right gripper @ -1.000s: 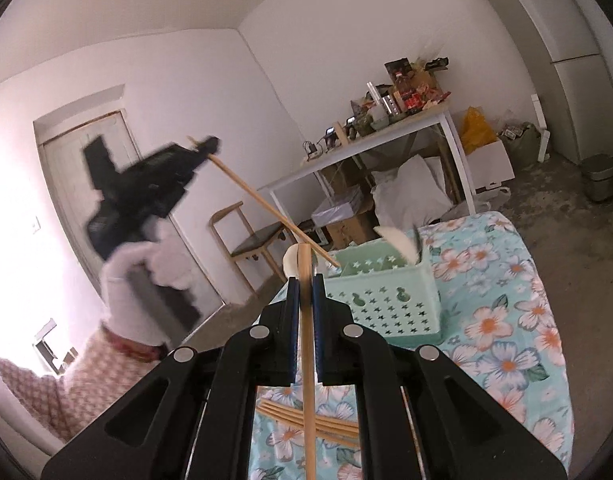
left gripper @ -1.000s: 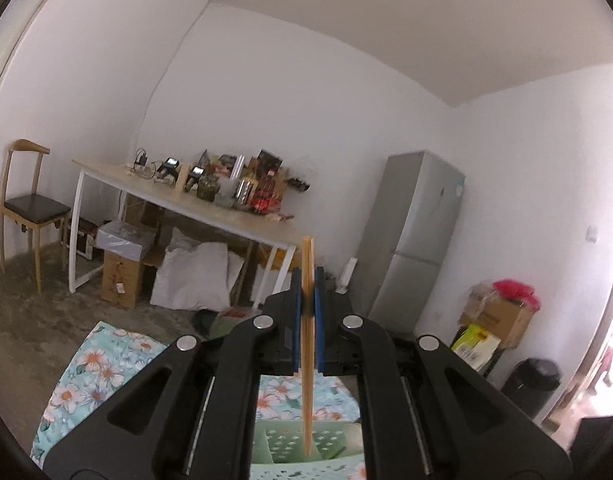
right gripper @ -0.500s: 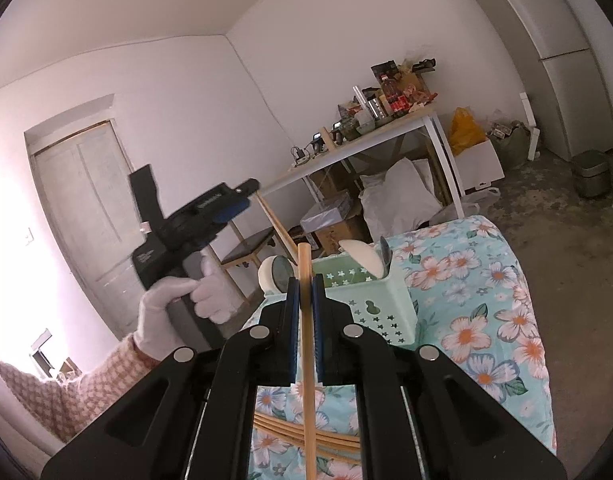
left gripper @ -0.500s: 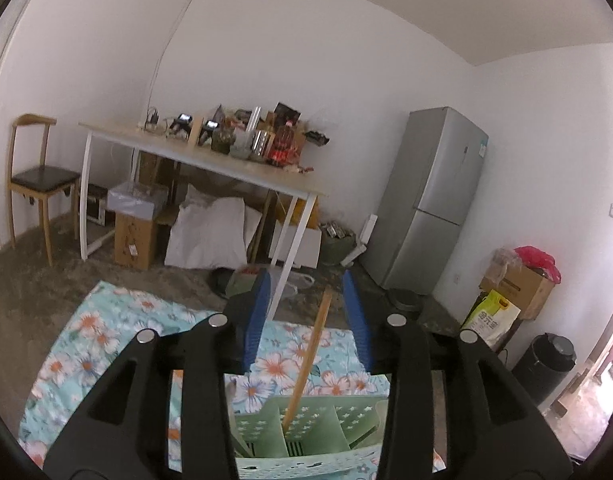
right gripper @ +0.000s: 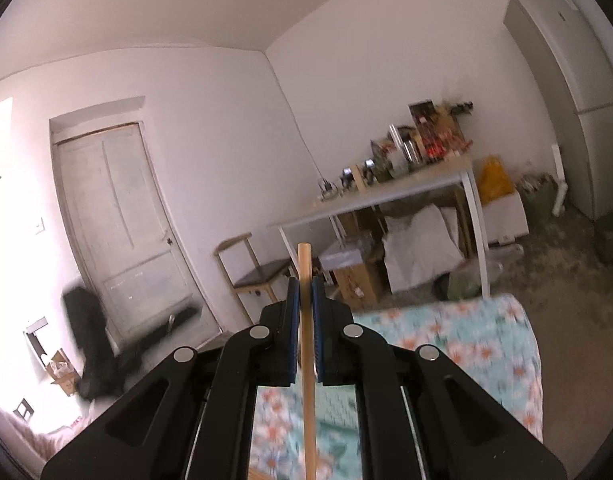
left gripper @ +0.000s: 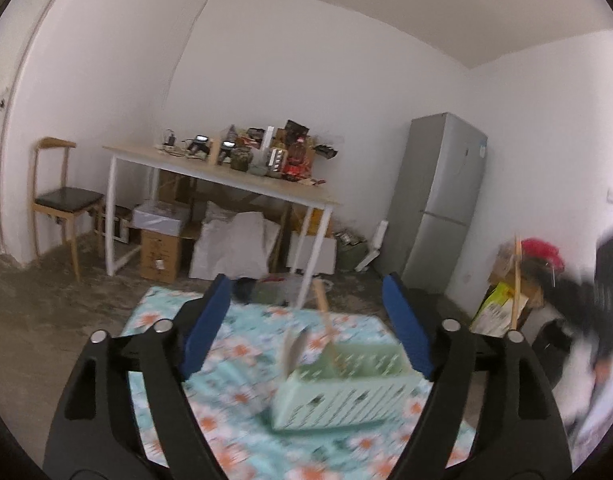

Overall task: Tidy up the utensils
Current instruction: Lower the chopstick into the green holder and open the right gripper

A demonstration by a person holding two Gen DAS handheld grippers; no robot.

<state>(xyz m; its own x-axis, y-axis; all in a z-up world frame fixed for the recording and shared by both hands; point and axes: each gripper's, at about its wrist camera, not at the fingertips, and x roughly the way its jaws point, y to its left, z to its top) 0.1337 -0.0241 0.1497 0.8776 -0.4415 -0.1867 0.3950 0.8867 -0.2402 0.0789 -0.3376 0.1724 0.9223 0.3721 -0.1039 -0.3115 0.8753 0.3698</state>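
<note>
One chopstick dropped in the basket, the next one already in your right claw

Left wrist view: your left gripper [left gripper: 306,328] has just been opening and its blue pads now stand wide apart with nothing between them. Beyond them the green basket [left gripper: 338,396] sits near the far edge of the flowered cloth [left gripper: 226,364], with a wooden chopstick [left gripper: 326,328] leaning up out of it beside a spoon [left gripper: 292,350] – so at least those two pieces look sorted. At the right edge your other hand shows only as a blur. Right wrist view: your right gripper [right gripper: 305,312] is clamped tight on a second chopstick [right gripper: 306,320], which runs upright between the pads – this one I judge is left to deliver. The basket is barely visible here, hidden behind the claw; the blurred left tool appears low at the left.
</note>
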